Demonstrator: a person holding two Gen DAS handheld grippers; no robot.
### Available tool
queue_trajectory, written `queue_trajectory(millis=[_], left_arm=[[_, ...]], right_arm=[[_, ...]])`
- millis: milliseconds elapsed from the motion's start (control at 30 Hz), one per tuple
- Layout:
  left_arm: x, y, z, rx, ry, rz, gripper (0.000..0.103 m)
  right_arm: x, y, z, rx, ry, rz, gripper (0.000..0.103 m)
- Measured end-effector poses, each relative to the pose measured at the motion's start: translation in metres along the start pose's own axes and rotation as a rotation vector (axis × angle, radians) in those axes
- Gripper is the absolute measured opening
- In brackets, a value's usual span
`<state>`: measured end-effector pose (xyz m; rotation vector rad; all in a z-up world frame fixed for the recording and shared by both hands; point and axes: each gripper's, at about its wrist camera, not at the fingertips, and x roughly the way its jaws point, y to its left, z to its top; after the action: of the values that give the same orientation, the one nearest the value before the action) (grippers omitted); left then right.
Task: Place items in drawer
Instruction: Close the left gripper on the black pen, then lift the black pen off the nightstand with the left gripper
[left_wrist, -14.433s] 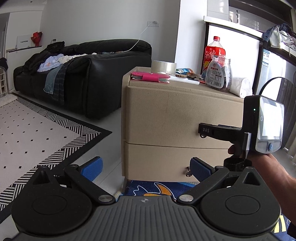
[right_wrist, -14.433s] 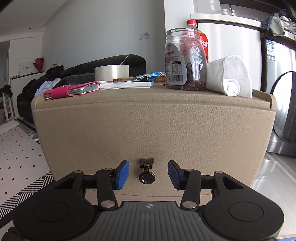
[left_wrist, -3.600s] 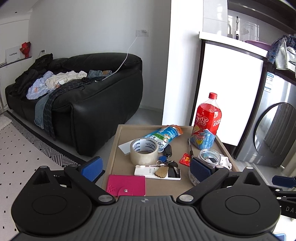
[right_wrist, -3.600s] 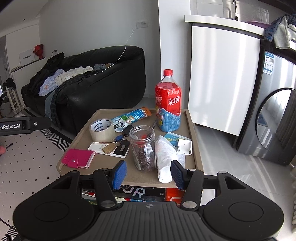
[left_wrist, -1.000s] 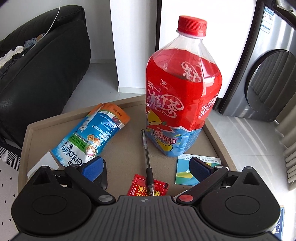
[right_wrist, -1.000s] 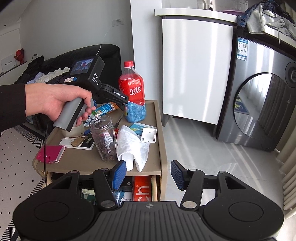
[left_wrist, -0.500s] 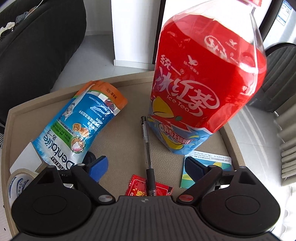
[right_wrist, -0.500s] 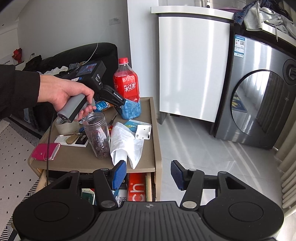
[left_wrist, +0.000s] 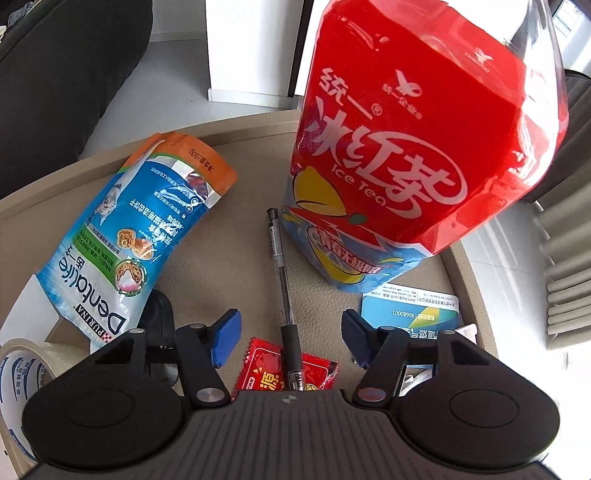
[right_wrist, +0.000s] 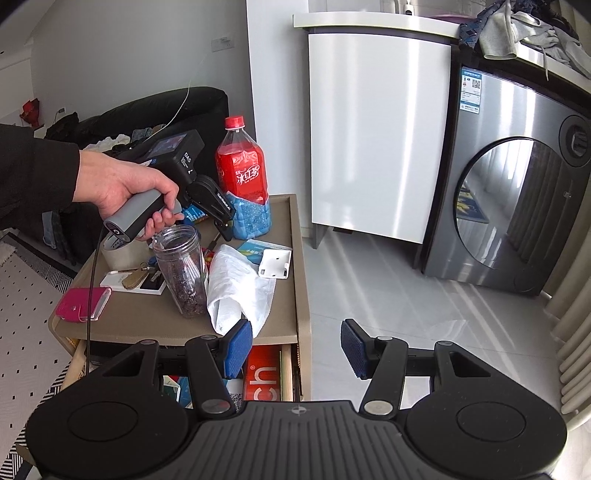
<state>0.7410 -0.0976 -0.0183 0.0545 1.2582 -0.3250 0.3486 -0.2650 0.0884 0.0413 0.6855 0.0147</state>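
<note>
Pen (left_wrist: 282, 280): lies on the table (left_wrist: 221, 240), beside the ice tea bottle (left_wrist: 406, 155); long axis runs straight ahead between the spread left tongs (left_wrist: 290, 338), which straddle its grip. Right tongs (right_wrist: 295, 347): spread, empty, well apart above the open drawer (right_wrist: 266, 373). Left nearer.

A black sofa (right_wrist: 159, 110) piled with clothes is parked along the far white wall (right_wrist: 129, 48). A silver washing machine (right_wrist: 517, 192) is seen on the right, glossy pale floor tiles (right_wrist: 406, 295) are lit by daylight, and a patterned rug (right_wrist: 26, 314) is laid on the left.
</note>
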Motion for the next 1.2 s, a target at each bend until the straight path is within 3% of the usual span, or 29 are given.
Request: queue_trajectory(millis=[133, 367, 767, 867, 1200], left_arm=[[0.001, -0.002, -0.001, 0.007, 0.006, -0.005, 0.048], [0.0, -0.004, 0.0, -0.005, 0.012, 0.002, 0.047], [-0.004, -0.005, -0.006, 0.005, 0.03, -0.007, 0.024], [-0.005, -0.005, -0.007, 0.011, 0.036, -0.008, 0.014], [-0.031, 0.001, -0.017, 0.031, -0.017, 0.028, 0.012]], right_arm=[[0.0, -0.002, -0.001, 0.003, 0.004, -0.002, 0.057], [-0.001, -0.005, -0.004, 0.013, 0.005, -0.005, 0.057], [-0.001, -0.006, -0.005, 0.017, 0.002, -0.001, 0.057], [-0.002, -0.005, -0.004, 0.015, 0.0, 0.003, 0.057], [-0.002, 0.004, -0.002, -0.012, -0.003, 0.017, 0.057]])
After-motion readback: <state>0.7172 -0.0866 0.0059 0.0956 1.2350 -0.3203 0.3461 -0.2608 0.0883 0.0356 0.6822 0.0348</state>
